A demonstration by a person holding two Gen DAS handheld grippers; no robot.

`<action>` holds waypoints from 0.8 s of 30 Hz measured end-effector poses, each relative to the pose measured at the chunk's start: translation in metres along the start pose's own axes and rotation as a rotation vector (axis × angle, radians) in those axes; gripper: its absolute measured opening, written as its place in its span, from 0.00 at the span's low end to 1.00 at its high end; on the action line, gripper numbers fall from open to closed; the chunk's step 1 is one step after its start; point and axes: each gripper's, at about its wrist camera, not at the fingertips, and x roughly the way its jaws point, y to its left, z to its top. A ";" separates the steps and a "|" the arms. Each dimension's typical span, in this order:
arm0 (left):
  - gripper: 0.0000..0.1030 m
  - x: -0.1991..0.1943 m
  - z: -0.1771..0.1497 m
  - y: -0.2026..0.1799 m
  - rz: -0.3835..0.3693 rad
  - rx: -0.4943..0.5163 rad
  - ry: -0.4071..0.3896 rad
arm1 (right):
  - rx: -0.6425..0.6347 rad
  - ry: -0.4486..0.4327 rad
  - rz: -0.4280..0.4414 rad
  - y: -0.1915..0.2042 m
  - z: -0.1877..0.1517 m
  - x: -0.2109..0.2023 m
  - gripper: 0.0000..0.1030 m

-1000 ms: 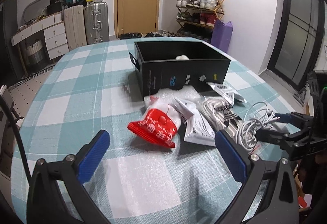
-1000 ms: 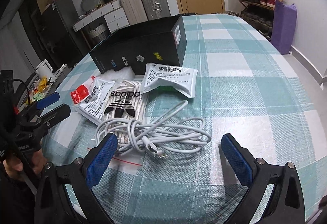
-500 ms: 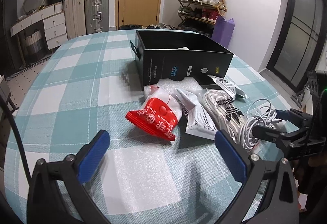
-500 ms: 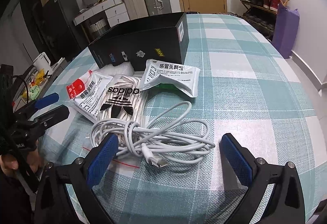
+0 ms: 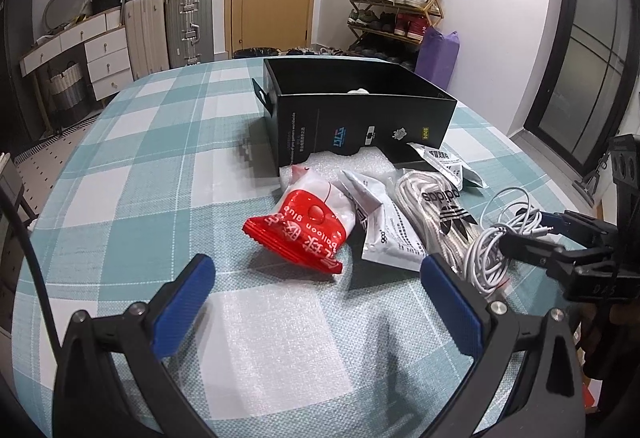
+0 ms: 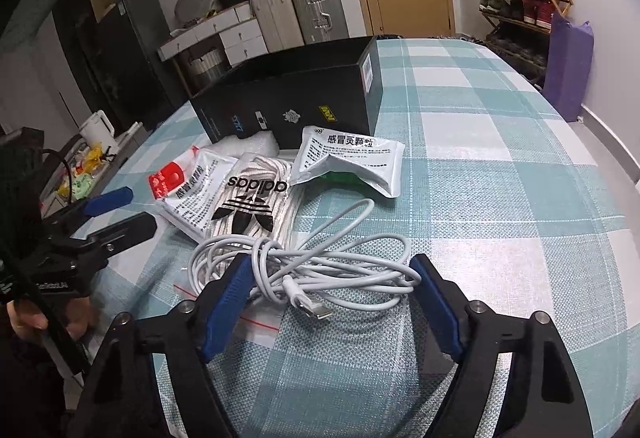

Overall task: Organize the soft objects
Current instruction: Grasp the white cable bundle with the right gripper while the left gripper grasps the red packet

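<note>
Both claws released, nothing gripped. My right gripper [image 6: 332,288] has its blue-padded fingers [image 6: 226,302] spread wide on either side of the tangled white charging cable [image 6: 316,264], pads low at the coil's edges; can't tell if they touch it. My left gripper [image 5: 316,298] hangs wide apart over bare cloth of the teal-and-white checked table [image 5: 152,166], short of the pile.

Landmark: open black cardboard box [image 5: 360,118], upright on the table, something small and white [image 5: 357,91] visible inside near the front wall.

Relative to that box:
- white foam packing sheet [image 5: 348,168] lies against its front wall.
- red-and-clear plastic pouch printed "Balloon glue" [image 5: 302,228] sits in front of the box, on the foam's near edge, closest to my left claw.
- white foil sachet with black print [image 5: 390,230] just beside the pouch, overlapping it.
- clear bag of coiled cream rope with a black adidas logo [image 6: 250,206] next along, in front of the box's middle.
- silver medicine sachet with Chinese print [image 6: 348,162] touches the box's front corner, propped on something green.
- cable is farthest out from the box, its coil overlapping the rope bag's near end, USB plug [image 6: 314,308] pointing toward me. It partly rests on a clear zip bag with a red strip [image 6: 256,320].

Left gripper also shows in the right wrist view [image 6: 116,214], beside the pouch side of the pile.
</note>
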 end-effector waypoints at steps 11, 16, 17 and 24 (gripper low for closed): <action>1.00 0.003 0.001 -0.011 0.058 0.057 0.020 | -0.034 -0.163 0.054 0.003 -0.007 -0.024 0.74; 1.00 0.005 0.004 -0.019 0.069 0.082 0.041 | -0.039 -0.223 0.068 0.002 -0.009 -0.032 0.74; 1.00 0.005 0.005 -0.020 0.062 0.081 0.043 | -0.037 -0.226 0.070 0.001 -0.009 -0.033 0.74; 1.00 0.008 0.017 -0.022 0.079 0.080 0.023 | -0.026 -0.246 0.059 -0.005 -0.011 -0.038 0.74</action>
